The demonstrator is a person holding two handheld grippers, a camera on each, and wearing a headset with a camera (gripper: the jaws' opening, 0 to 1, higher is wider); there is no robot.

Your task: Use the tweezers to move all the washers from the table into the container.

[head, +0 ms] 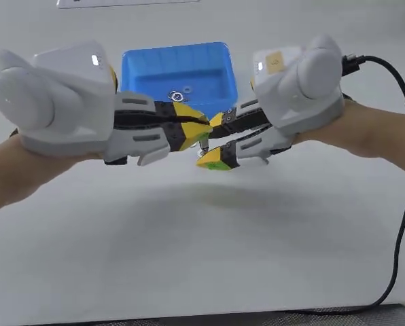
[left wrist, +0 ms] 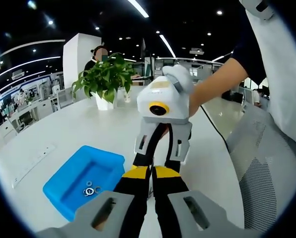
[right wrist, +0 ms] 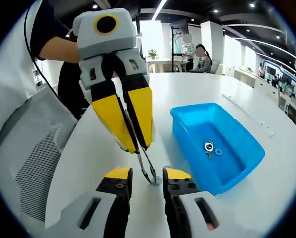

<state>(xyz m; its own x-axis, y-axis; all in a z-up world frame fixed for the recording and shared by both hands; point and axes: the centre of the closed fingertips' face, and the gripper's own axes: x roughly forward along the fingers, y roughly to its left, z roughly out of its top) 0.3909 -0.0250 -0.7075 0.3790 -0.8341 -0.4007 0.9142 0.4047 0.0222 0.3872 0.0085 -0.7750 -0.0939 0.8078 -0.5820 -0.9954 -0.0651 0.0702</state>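
My left tongs [right wrist: 138,148] clamp the tweezers [right wrist: 145,166]; my right tongs [right wrist: 148,173] stand slightly parted around the tip, above the bench [right wrist: 88,163]. Washers [right wrist: 209,146] lie in the tub [right wrist: 186,144]. I judge them light, thin, slippery: nip across the rim.

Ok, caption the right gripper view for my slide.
Left gripper holds tweezers toward the open right gripper, beside a blue container with a few washers inside.

Bare table [head: 202,258] open in front, blue container [head: 141,75] behind, cable [head: 396,258] trailing along right side
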